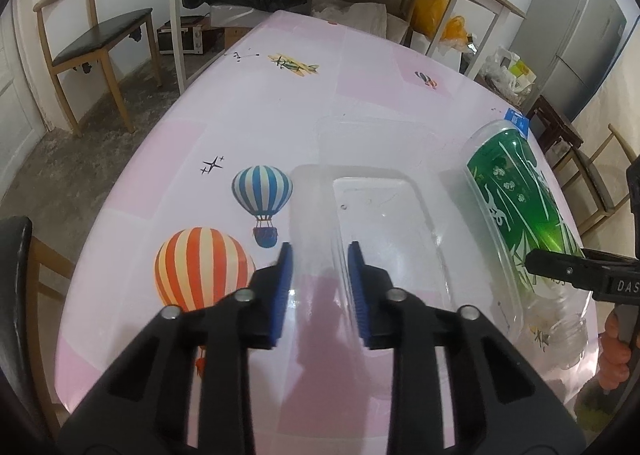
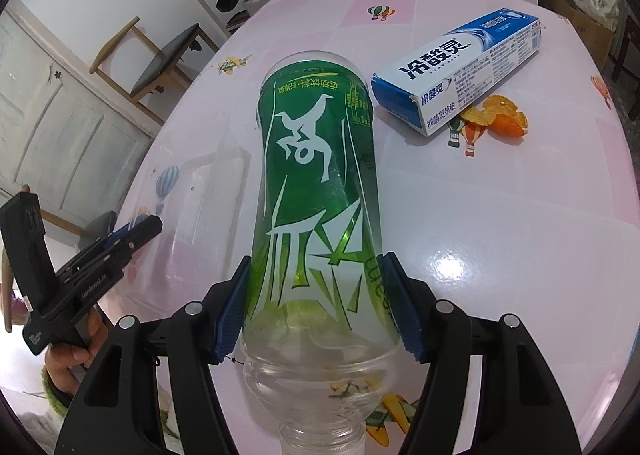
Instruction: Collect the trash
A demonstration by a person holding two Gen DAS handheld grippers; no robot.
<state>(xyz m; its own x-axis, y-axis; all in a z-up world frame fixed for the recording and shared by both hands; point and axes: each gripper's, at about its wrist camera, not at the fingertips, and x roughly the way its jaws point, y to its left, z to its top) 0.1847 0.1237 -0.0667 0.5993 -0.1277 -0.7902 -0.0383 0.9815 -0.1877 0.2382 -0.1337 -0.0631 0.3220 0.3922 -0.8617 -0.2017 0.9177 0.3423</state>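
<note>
My right gripper (image 2: 316,295) clamps the green-labelled plastic bottle (image 2: 316,183) at frame centre. My left gripper (image 1: 320,275) straddles the clear plastic container's (image 1: 384,223) wall at lower centre; pad contact: cannot tell.

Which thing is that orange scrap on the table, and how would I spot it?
Start at the pink table with balloon prints. Beyond the green bottle held in the right gripper lies a blue-and-white toothpaste box. The orange peel sits at the box's near end: the only curled, ragged piece among smooth packaging.
</note>
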